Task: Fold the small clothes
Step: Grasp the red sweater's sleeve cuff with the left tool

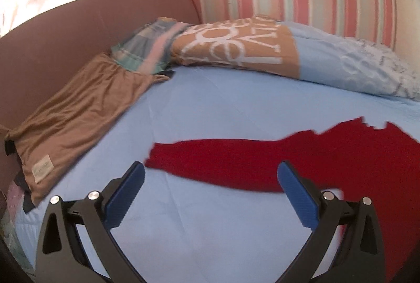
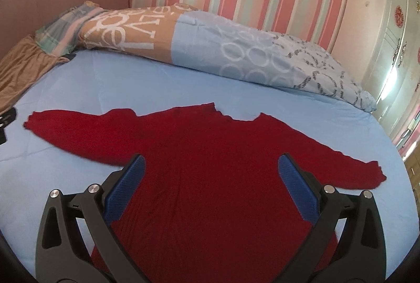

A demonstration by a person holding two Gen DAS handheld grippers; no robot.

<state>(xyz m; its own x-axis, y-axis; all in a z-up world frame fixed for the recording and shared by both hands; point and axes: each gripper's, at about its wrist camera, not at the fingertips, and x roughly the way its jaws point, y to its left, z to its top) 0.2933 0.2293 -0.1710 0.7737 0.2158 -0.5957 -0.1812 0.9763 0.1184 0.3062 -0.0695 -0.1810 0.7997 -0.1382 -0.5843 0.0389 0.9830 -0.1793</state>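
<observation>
A red long-sleeved sweater (image 2: 210,164) lies flat on the light blue bed sheet (image 2: 105,83), both sleeves spread out and the neck toward the wall. My right gripper (image 2: 211,167) is open and empty above the sweater's body. In the left wrist view the sweater's left sleeve (image 1: 223,162) stretches across the sheet. My left gripper (image 1: 211,172) is open and empty, hovering just in front of that sleeve, with its right finger over the red cloth.
A brown pillow (image 1: 78,112) lies at the bed's left end by the brown headboard (image 1: 52,41). A folded patterned duvet (image 2: 210,51) runs along the striped wall. A white wardrobe (image 2: 388,33) stands at the right.
</observation>
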